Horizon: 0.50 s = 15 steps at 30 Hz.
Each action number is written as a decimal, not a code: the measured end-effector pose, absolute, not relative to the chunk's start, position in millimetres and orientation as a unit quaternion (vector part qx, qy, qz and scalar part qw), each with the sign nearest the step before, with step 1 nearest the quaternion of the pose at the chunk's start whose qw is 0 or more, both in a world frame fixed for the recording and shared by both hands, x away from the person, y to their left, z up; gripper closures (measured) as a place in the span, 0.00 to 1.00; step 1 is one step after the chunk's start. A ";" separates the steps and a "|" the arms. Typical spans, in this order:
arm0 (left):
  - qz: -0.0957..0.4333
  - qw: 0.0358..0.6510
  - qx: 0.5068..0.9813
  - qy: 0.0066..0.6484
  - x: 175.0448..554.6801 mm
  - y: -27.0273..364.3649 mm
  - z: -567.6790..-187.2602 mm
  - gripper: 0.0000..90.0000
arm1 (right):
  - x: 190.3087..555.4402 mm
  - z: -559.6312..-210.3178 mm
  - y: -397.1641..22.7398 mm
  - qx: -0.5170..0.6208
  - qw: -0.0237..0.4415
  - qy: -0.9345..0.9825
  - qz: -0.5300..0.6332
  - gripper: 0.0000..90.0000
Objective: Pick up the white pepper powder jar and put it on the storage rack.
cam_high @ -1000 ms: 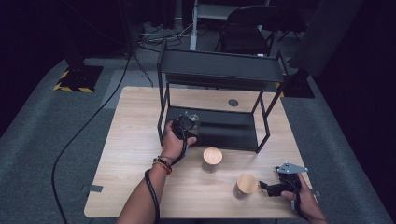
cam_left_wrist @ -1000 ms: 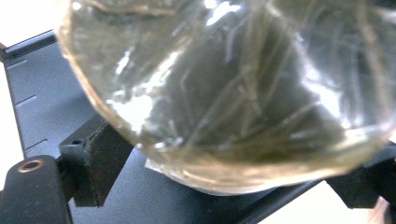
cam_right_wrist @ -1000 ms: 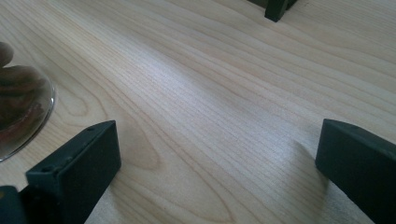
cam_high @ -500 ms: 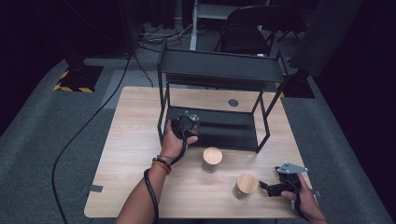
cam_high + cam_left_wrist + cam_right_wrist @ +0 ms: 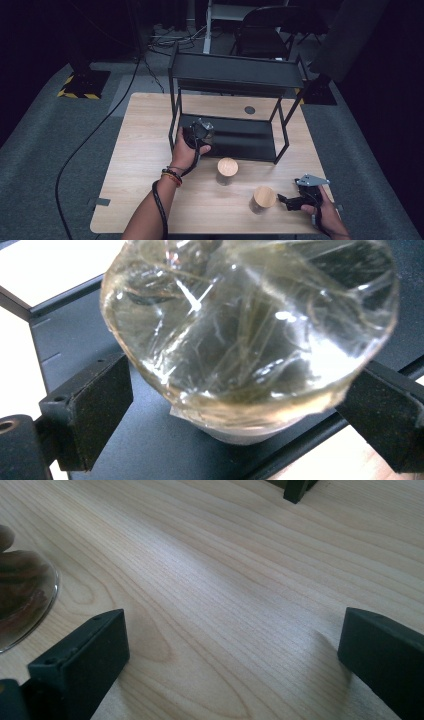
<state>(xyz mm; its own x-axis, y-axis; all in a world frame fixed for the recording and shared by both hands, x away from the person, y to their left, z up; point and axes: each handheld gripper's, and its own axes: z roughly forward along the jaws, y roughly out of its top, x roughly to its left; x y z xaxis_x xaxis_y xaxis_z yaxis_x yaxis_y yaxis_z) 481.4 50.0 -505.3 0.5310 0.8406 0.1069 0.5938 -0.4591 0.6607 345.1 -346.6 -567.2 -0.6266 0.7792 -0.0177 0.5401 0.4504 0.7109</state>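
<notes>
Glass jar [image 5: 250, 330], clear and round, stands on the lower shelf [image 5: 240, 137] of a black metal rack [image 5: 235, 75], near that shelf's left front corner. The left gripper [image 5: 197, 134] reaches in at the rack's front left leg. In the left gripper view its two black jaws flank the jar; they have just been opening, and a gap shows between the left pad and the glass, so the jar stands free between parted jaws.

Two more jars with wooden lids stand on the wooden table [image 5: 145, 125] in front of the rack: one [image 5: 227, 170] just before the shelf's front edge, the other [image 5: 263, 199] farther forward and to the right.

The right gripper [image 5: 287, 201] lies low on the table, right of that second jar and well apart from the rack. Its jaws stand wide apart over bare wood, holding nothing.
</notes>
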 end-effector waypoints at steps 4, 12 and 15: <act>0.223 0.287 0.826 0.430 479.2 51.7 -502.9 0.04 | 345.1 -567.2 -346.6 0.396 0.174 0.834 0.344 0.00; 0.238 0.272 0.837 0.411 470.6 53.4 -496.5 0.04 | 345.0 -567.2 -346.6 0.396 0.174 0.834 0.344 0.00; 0.252 0.268 0.839 0.402 466.1 53.7 -492.5 0.04 | 345.0 -567.2 -346.6 0.396 0.174 0.834 0.344 0.00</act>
<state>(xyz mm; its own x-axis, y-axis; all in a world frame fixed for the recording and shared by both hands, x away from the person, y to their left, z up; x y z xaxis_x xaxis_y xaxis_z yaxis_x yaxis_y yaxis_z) 466.1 53.7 -492.5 0.5503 0.8088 0.2074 0.5394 -0.5339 0.6511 345.0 -346.6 -567.2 -0.6264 0.7793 -0.0178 0.5401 0.4503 0.7110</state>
